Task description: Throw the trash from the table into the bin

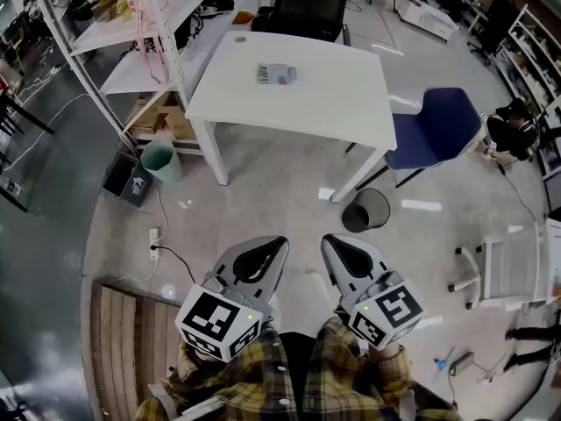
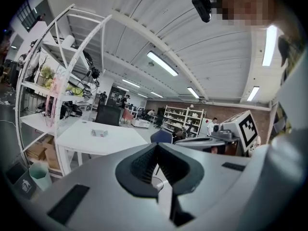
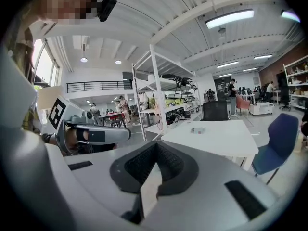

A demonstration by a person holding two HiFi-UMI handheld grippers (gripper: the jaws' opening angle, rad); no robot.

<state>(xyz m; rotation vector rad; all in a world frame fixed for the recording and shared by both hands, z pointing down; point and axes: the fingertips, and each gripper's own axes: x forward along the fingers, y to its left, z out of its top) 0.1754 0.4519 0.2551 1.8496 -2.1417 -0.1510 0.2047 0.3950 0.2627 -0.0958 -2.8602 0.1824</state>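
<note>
A small grey packet of trash (image 1: 276,74) lies on the white table (image 1: 333,95), far ahead of both grippers. On the floor by the table's near right leg stands a round black wire bin (image 1: 365,210). Low in the head view, my left gripper (image 1: 280,241) and right gripper (image 1: 326,240) are side by side, both shut with nothing in them. The left gripper view shows its jaws (image 2: 157,145) closed, with the packet (image 2: 99,133) on the table (image 2: 113,141) far off. The right gripper view shows the same: closed jaws (image 3: 156,144) and the distant packet (image 3: 198,129).
A blue chair (image 1: 434,130) stands right of the table and a black office chair (image 1: 308,5) behind it. A white shelving rack (image 1: 131,24) and a teal bin (image 1: 161,160) are at the left. A white chair (image 1: 508,270) is at the right, a wooden pallet (image 1: 131,340) near left.
</note>
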